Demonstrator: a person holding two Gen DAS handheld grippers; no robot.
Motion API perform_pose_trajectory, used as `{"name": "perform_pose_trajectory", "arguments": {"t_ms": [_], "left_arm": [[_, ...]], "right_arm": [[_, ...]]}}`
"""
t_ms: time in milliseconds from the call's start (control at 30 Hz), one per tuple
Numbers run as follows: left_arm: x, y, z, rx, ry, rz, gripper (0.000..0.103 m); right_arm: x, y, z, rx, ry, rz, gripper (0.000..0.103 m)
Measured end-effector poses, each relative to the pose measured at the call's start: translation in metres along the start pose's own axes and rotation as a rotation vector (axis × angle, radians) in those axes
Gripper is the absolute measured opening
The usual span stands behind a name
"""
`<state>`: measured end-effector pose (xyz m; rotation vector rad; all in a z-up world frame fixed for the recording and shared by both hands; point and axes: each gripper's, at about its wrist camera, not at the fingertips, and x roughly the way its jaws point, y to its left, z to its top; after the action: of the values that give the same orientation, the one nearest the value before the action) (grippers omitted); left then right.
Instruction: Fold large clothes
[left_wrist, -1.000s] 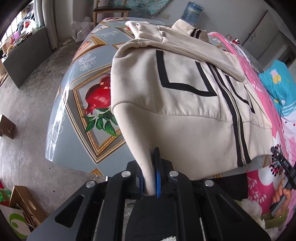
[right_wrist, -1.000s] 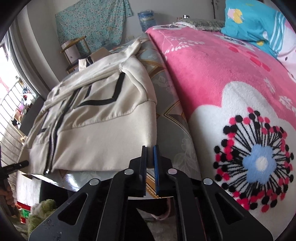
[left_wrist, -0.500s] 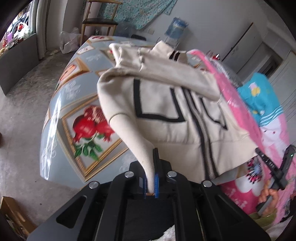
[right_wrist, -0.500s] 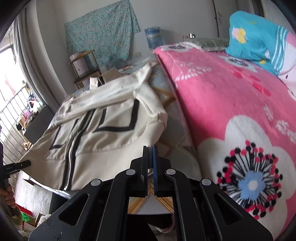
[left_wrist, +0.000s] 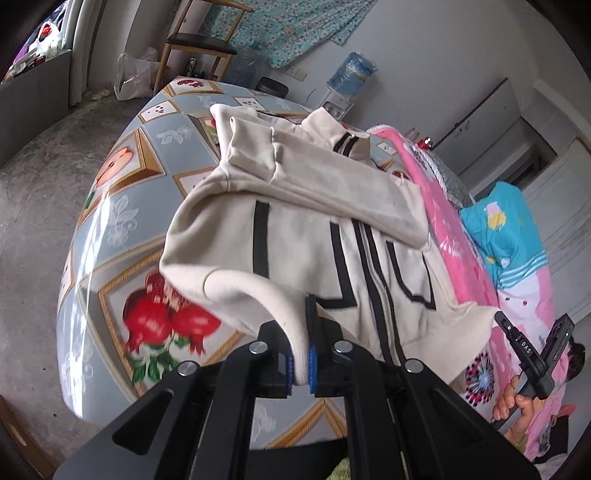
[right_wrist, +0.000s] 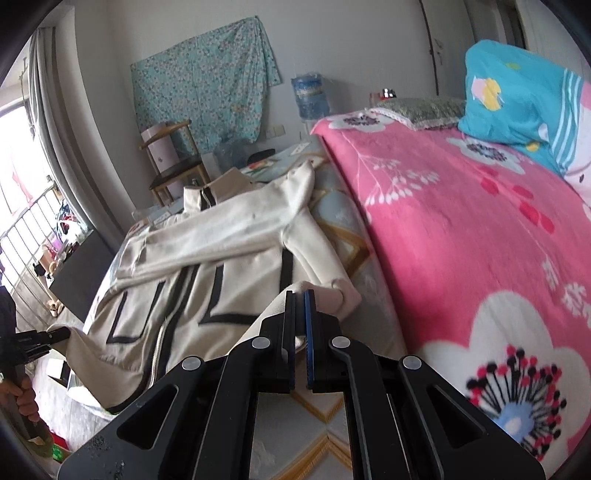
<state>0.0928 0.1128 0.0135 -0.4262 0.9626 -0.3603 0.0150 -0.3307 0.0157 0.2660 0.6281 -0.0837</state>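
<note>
A cream zip jacket (left_wrist: 314, 236) with black stripes lies front-up on a table covered by a fruit-print cloth (left_wrist: 110, 236), sleeves folded across its chest. My left gripper (left_wrist: 301, 350) is shut on the jacket's hem at its left bottom corner and holds that corner off the table. In the right wrist view the same jacket (right_wrist: 221, 266) stretches away to the left, and my right gripper (right_wrist: 300, 325) is shut on the hem at the other bottom corner, also raised. Each gripper shows at the edge of the other's view, held by a hand (left_wrist: 513, 402).
A bed with a pink flowered blanket (right_wrist: 461, 258) and a blue pillow (right_wrist: 517, 92) runs along the table's right side. Beyond the table stand a wooden chair (left_wrist: 195, 44) and a water bottle (right_wrist: 310, 96). Bare concrete floor (left_wrist: 33, 206) lies on the left.
Both grippers have risen with the jacket's bottom corners, so the hem now hangs off the table and curls toward the chest. Both views tilt further up the room.
</note>
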Motion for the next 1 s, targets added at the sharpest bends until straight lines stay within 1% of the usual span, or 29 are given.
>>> {"name": "perform_pose_trajectory", "arguments": {"t_ms": [233, 367, 533, 633, 767, 833, 967, 1000], "left_arm": [[0.012, 0.012, 0.028, -0.050, -0.020, -0.029, 0.005], [0.022, 0.019, 0.045, -0.069, -0.021, -0.032, 0.005], [0.040, 0.028, 0.064, -0.089, -0.014, -0.014, 0.005], [0.056, 0.036, 0.072, -0.103, -0.004, 0.018, 0.005], [0.071, 0.046, 0.079, -0.139, 0.009, 0.038, 0.006], [0.074, 0.049, 0.080, -0.152, 0.018, 0.036, 0.010], [0.075, 0.051, 0.081, -0.161, 0.029, 0.030, 0.011], [0.073, 0.052, 0.081, -0.165, 0.029, 0.022, 0.011]], "right_arm": [[0.027, 0.010, 0.028, -0.023, -0.017, 0.009, 0.004], [0.051, 0.016, 0.047, -0.048, -0.008, 0.017, 0.004], [0.080, 0.022, 0.067, -0.072, -0.005, 0.023, 0.004], [0.103, 0.020, 0.076, -0.073, 0.006, 0.023, 0.004], [0.131, 0.013, 0.081, -0.048, 0.051, 0.025, 0.004], [0.139, 0.012, 0.079, -0.046, 0.072, 0.022, 0.004], [0.147, 0.012, 0.071, -0.043, 0.111, -0.003, 0.005], [0.148, 0.008, 0.070, -0.023, 0.125, -0.008, 0.006]]}}
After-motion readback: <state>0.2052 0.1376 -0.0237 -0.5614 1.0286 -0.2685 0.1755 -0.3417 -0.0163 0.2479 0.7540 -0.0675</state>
